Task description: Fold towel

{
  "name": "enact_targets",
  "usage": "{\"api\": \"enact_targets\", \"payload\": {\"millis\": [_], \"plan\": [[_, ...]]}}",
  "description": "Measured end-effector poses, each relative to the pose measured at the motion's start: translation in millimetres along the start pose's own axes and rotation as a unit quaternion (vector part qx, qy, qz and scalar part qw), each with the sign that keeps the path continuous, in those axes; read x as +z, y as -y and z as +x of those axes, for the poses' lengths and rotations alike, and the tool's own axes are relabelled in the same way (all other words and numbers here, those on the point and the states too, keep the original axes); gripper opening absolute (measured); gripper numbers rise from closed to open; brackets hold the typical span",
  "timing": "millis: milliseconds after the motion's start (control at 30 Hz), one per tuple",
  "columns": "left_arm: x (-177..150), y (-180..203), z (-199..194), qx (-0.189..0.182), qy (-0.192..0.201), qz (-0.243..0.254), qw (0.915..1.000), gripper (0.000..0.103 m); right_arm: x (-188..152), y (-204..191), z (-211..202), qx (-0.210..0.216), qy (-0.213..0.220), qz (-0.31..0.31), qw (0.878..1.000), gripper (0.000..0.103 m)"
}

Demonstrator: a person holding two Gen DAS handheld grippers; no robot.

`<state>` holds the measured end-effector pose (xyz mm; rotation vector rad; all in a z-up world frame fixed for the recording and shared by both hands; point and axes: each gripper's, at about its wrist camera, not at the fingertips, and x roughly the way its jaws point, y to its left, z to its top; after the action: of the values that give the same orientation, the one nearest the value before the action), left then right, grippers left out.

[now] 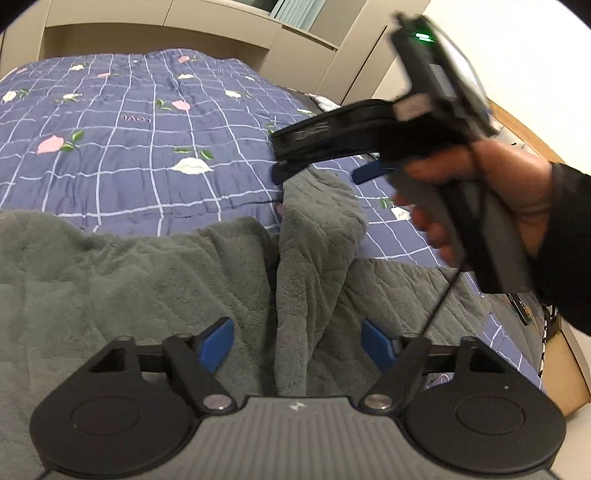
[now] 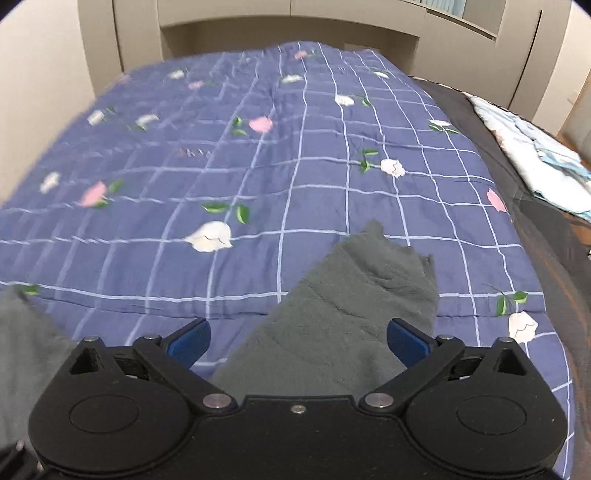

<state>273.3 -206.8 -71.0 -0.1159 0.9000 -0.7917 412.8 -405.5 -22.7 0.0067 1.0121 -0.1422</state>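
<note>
A grey-green plush towel [image 1: 110, 280] lies rumpled across the near part of the bed. One fold of it stands up in a ridge toward my right gripper [image 1: 323, 173], which a hand [image 1: 491, 192] holds above it. In the right wrist view the right gripper [image 2: 299, 341] is open, its blue pads [image 2: 190, 343] wide apart, and a towel corner [image 2: 354, 288] lies between them, untouched by either pad. My left gripper [image 1: 297, 343] is also open just over the towel, with the ridge running between its blue pads [image 1: 218, 343].
A blue checked quilt [image 2: 295, 166] with flower prints covers the bed. Beige cabinets [image 2: 258, 26] stand behind it. A folded pale blue cloth [image 2: 535, 158] lies on the dark bed edge at right. A black cable [image 1: 443, 291] hangs from the right gripper.
</note>
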Motion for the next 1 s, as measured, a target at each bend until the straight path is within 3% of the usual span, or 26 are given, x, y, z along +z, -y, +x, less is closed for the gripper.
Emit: {"api": "enact_targets", "payload": {"millis": [100, 133, 200, 233, 300, 367, 433, 700, 833, 1000], "plan": [[2, 1, -3, 0.000, -0.004, -0.003, 1.0000, 0.059, 2, -13, 16, -0.012, -0.021, -0.017, 1.000, 0.093], [4, 2, -2, 0.000, -0.007, -0.007, 0.9999, 0.055, 1, -15, 20, -0.015, -0.028, -0.018, 0.999, 0.087], [6, 3, -1, 0.001, -0.014, -0.015, 0.9998, 0.037, -2, -18, 26, -0.028, -0.039, -0.014, 0.999, 0.077], [5, 5, -2, 0.002, -0.015, -0.015, 0.9998, 0.034, -4, -17, 28, -0.035, -0.042, -0.010, 0.998, 0.068], [7, 10, -2, 0.007, -0.016, -0.008, 0.9998, 0.018, -7, -15, 27, -0.037, -0.044, -0.004, 0.998, 0.054], [8, 15, -4, 0.011, -0.013, 0.003, 0.9999, 0.010, -10, -9, 23, -0.023, -0.041, 0.010, 0.999, 0.022], [8, 21, -7, 0.017, -0.005, 0.017, 0.9997, 0.008, -12, -1, 14, -0.014, -0.032, 0.024, 0.999, 0.012], [6, 60, -27, 0.040, 0.029, 0.098, 0.9940, 0.006, -44, 52, -70, 0.019, 0.087, 0.107, 0.990, 0.007], [-4, 81, -32, 0.055, 0.034, 0.155, 0.9858, 0.006, -88, 79, -109, 0.018, 0.139, 0.143, 0.980, 0.007], [-25, 97, -25, 0.073, 0.019, 0.210, 0.9748, 0.006, -156, 103, -122, 0.019, 0.152, 0.208, 0.966, 0.007]]}}
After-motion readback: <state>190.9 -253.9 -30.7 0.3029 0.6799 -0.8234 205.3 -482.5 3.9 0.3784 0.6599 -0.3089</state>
